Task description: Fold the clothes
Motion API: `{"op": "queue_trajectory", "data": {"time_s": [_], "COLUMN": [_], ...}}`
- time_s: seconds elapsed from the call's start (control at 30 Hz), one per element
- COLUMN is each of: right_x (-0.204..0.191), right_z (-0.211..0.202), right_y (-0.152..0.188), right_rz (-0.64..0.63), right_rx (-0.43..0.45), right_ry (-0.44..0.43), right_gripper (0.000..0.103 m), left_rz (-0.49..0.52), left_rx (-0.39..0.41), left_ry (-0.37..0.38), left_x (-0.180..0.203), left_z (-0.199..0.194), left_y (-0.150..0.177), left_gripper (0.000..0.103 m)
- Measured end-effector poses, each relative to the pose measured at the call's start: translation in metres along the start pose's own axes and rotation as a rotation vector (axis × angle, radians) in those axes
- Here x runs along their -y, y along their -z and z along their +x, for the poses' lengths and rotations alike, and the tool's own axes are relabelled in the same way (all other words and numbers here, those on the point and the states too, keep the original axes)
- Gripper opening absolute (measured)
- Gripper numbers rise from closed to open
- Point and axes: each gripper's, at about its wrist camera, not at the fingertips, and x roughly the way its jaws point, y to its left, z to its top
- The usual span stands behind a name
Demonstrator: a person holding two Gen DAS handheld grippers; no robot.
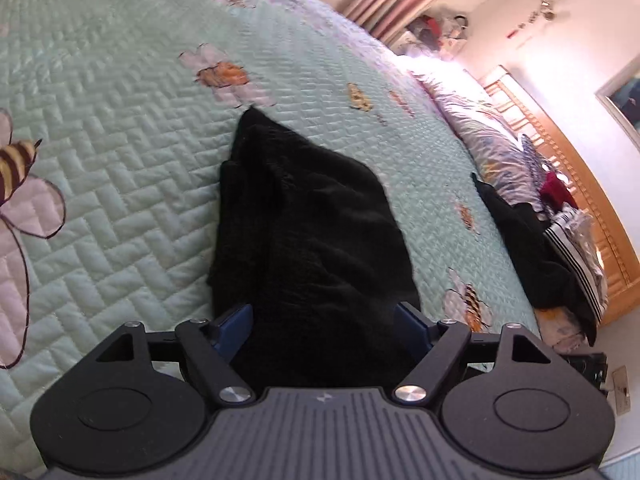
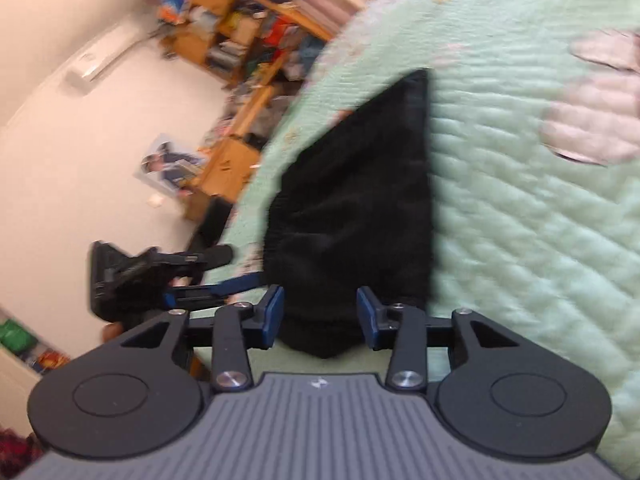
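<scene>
Between the wide-spread blue pads of the left gripper [image 1: 324, 326], the near end of a black knitted garment [image 1: 304, 216] is lying loose on the bed, neither pad pressing on it. From the jaws it is stretching away over the pale green quilt [image 1: 120, 128], narrowing to a folded point far ahead. Beyond the right-hand pad, well apart, a heap of dark and striped clothes [image 1: 560, 248] is sitting against a wooden headboard [image 1: 592, 200]. The right gripper [image 2: 320, 316] is standing partly open, its blue pads flanking the garment's near corner [image 2: 352, 208] with a gap on each side, so it is gripping nothing. Left of these jaws, the other gripper [image 2: 132, 276] is showing, blurred, and far behind, wooden shelves [image 2: 240, 20].
</scene>
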Motion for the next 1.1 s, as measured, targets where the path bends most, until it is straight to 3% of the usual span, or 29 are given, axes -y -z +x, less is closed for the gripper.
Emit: {"op": "queue_trajectory", "data": {"time_s": [0.07, 0.17, 0.3, 0.43, 0.53, 0.57, 0.67, 0.77, 0.87, 0.97, 1.03, 1.1], "right_x": [0.003, 0.013, 0.020, -0.011, -0.045, -0.057, -0.088, -0.104, -0.107, -0.104, -0.102, -0.101], "right_z": [0.004, 0.024, 0.020, 0.012, 0.012, 0.014, 0.021, 0.030, 0.038, 0.065, 0.083, 0.089], "right_y": [-0.004, -0.003, -0.004, -0.022, -0.041, -0.045, -0.057, -0.069, -0.072, -0.068, -0.071, -0.069], "right_rz": [-0.012, 0.044, 0.151, 0.042, -0.101, -0.153, -0.233, -0.225, -0.238, -0.266, -0.268, -0.259], "right_rx": [0.002, -0.020, -0.011, -0.016, -0.030, -0.041, -0.091, -0.151, -0.174, -0.251, -0.351, -0.380], "right_ry": [-0.029, 0.039, 0.039, 0.073, 0.210, 0.278, 0.481, 0.612, 0.670, 0.817, 0.868, 0.853], "right_gripper": [0.048, 0.048, 0.046, 0.053, 0.070, 0.074, 0.089, 0.090, 0.091, 0.091, 0.091, 0.091], "left_rz": [0.029, 0.075, 0.084, 0.038, 0.065, 0.080, 0.147, 0.172, 0.184, 0.176, 0.173, 0.174], "left_rx": [0.011, 0.017, -0.028, -0.095, -0.075, -0.065, -0.018, -0.025, -0.052, -0.079, -0.090, -0.103], "left_ry": [0.013, 0.044, -0.075, -0.179, -0.277, -0.326, -0.442, -0.538, -0.610, -0.645, -0.657, -0.667], "left_x": [0.015, 0.038, 0.045, 0.039, 0.051, 0.057, 0.078, 0.091, 0.098, 0.098, 0.099, 0.099], "left_z": [-0.006, -0.007, 0.014, 0.028, 0.017, 0.012, 0.000, -0.001, 0.003, 0.006, 0.008, 0.012], "left_y": [0.000, -0.005, -0.012, -0.011, -0.014, -0.016, -0.022, -0.029, -0.035, -0.039, -0.039, -0.040], "left_gripper": [0.080, 0.085, 0.089, 0.089, 0.094, 0.100, 0.102, 0.102, 0.102, 0.102, 0.102, 0.102]}}
